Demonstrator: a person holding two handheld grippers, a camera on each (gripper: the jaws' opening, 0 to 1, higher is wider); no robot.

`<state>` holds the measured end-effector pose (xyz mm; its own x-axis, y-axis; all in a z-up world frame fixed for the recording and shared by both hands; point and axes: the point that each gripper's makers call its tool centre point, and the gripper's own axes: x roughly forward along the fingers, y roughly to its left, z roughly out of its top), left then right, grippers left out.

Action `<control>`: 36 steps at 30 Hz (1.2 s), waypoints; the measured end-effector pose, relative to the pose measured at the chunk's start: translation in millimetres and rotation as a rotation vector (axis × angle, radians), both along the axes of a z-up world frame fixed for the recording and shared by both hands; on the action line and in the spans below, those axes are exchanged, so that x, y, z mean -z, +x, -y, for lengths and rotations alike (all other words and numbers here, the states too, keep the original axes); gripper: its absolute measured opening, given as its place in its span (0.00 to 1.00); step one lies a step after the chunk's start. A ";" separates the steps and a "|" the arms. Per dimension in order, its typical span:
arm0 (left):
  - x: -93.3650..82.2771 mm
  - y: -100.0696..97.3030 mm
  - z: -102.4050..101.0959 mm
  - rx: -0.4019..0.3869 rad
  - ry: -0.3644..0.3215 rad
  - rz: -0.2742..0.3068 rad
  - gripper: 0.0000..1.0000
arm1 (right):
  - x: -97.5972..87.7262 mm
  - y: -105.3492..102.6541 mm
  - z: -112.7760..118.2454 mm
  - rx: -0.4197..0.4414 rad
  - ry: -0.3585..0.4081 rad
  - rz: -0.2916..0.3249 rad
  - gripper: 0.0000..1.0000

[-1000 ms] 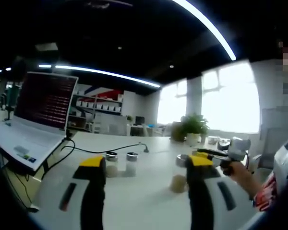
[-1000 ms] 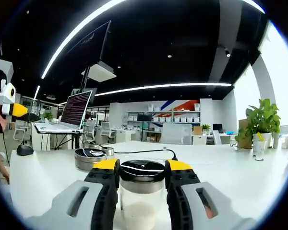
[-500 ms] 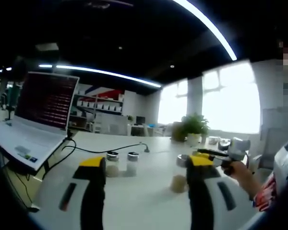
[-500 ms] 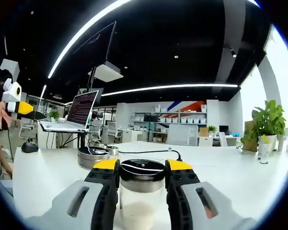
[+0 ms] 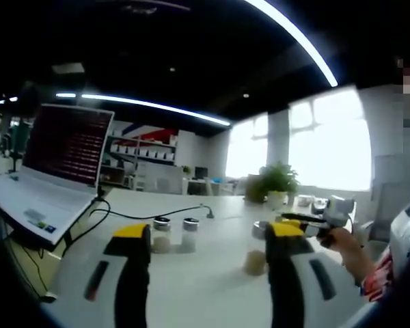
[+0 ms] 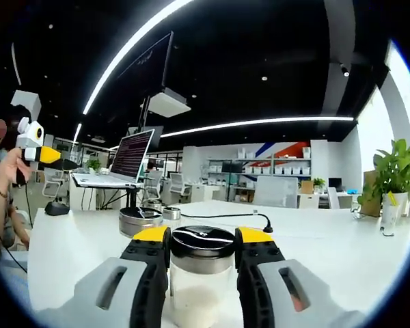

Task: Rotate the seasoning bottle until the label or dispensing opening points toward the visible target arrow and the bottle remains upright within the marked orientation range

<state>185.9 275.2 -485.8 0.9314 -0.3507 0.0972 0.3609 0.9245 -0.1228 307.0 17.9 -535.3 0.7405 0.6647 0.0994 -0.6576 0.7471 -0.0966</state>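
In the right gripper view, our right gripper (image 6: 202, 254) has its yellow-tipped jaws closed snugly on the seasoning bottle (image 6: 201, 280), just under its black lid (image 6: 203, 240), and the bottle stands upright on the white table (image 6: 328, 253), near us and at the centre. Beyond it to the left sit a shallow metal tin (image 6: 139, 220) and a small jar (image 6: 171, 212), with a laptop (image 6: 119, 164) farther off. We see no arrow or marked range on the table, so we cannot tell how far the turn has to go. To do this step well, we should twist around the bottle's own upright axis, keep its base flat on the table, and hold only firmly enough that it cannot slip or tip. In the left gripper view, our left gripper (image 5: 208, 263) hangs with its jaws wide apart and empty; the same bottle (image 5: 255, 258) shows pale beside the right-hand jaw, and two small jars (image 5: 174, 234) stand farther back.
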 end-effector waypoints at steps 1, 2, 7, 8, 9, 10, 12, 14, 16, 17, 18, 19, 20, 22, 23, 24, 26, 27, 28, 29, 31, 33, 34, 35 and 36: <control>0.0 -0.1 -0.5 -0.001 0.000 0.000 0.72 | 0.3 -0.2 -0.2 -0.008 0.001 -0.001 0.36; -0.2 -0.3 -0.9 -0.002 0.000 0.000 0.72 | 0.3 -0.2 0.1 -0.015 0.002 -0.002 0.36; -0.2 -0.3 -1.0 -0.004 -0.001 0.000 0.72 | 0.9 -0.9 -0.8 -0.049 0.008 -0.002 0.36; -0.1 -0.2 -1.0 -0.004 -0.001 -0.001 0.72 | 1.0 -0.8 -1.1 -0.058 0.008 -0.001 0.36; 0.1 -0.1 -0.9 -0.003 -0.001 -0.001 0.72 | 1.1 -0.7 -1.2 -0.069 0.009 -0.001 0.36; 0.2 -0.1 -0.7 -0.003 -0.001 -0.002 0.72 | 1.0 -0.9 -1.7 -0.084 0.006 0.000 0.36; 0.3 -0.1 -0.4 -0.002 -0.001 -0.001 0.72 | 1.2 -1.1 -2.6 -0.111 0.007 -0.003 0.36; 0.4 -0.1 -0.9 -0.004 -0.001 -0.002 0.72 | 1.2 -1.7 -3.1 -0.125 0.000 -0.004 0.36; 0.3 -0.1 -1.6 -0.006 -0.002 -0.001 0.72 | 1.5 -1.7 -3.6 -0.145 -0.006 -0.003 0.36; 0.3 -0.1 -1.8 -0.007 -0.003 -0.001 0.72 | 1.7 -2.0 -4.0 -0.162 -0.007 -0.003 0.36; 0.3 -0.2 -2.4 -0.008 -0.004 -0.002 0.72 | 1.7 -2.2 -4.3 -0.181 -0.005 -0.002 0.36; 0.3 -0.2 -2.7 -0.008 -0.004 -0.002 0.72 | 1.8 -2.4 -4.6 -0.203 -0.001 0.000 0.36; 0.2 -0.4 -2.9 -0.008 -0.004 -0.002 0.72 | 1.9 -1.6 -3.6 -0.216 0.008 -0.003 0.36; -0.5 -0.8 -3.2 -0.008 -0.004 0.000 0.72 | 1.8 -2.6 -3.7 -0.237 0.001 0.000 0.36; -0.6 -0.8 -3.3 -0.008 -0.004 0.000 0.72 | 1.7 -2.9 -3.9 -0.240 -0.001 0.000 0.36; -0.6 -0.8 -3.2 -0.009 -0.003 0.001 0.72 | 1.7 -2.8 -3.8 -0.250 -0.005 -0.001 0.36; -0.1 -0.5 -3.0 -0.009 -0.001 -0.001 0.72 | 1.8 -2.8 -3.6 -0.268 -0.007 -0.002 0.36; 0.0 -0.5 -2.8 -0.008 -0.001 -0.002 0.72 | 1.9 -2.8 -3.3 -0.279 -0.005 -0.005 0.36; -0.2 -0.5 -2.9 -0.008 -0.001 -0.002 0.72 | 2.0 -3.1 -3.2 -0.293 -0.002 -0.009 0.36; -0.4 -0.6 -3.0 -0.008 -0.001 -0.001 0.72 | 2.0 -3.5 -2.8 -0.306 -0.002 -0.013 0.36; -1.0 -1.1 -3.3 -0.009 -0.002 0.001 0.72 | 2.1 -3.8 -2.8 -0.328 -0.005 -0.022 0.36; -1.0 -1.1 -4.2 -0.012 -0.002 0.001 0.72 | 2.3 -5.0 -3.6 -0.357 -0.027 -0.028 0.37; -0.8 -0.9 -4.7 -0.013 -0.003 0.001 0.72 | 2.6 -5.5 -3.8 -0.374 -0.033 -0.033 0.37; -0.4 -0.6 -5.0 -0.014 -0.003 -0.001 0.72 | 2.8 -5.9 -4.1 -0.394 -0.036 -0.037 0.37; 0.1 -0.4 -5.1 -0.014 -0.004 -0.002 0.72 | 3.0 -5.4 -3.9 -0.412 -0.033 -0.042 0.37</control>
<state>185.6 280.4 -485.9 0.9363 -0.3377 0.0961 0.3481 0.9288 -0.1271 301.6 21.8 -538.3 0.4143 0.9088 0.0486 -0.9051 0.4171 -0.0829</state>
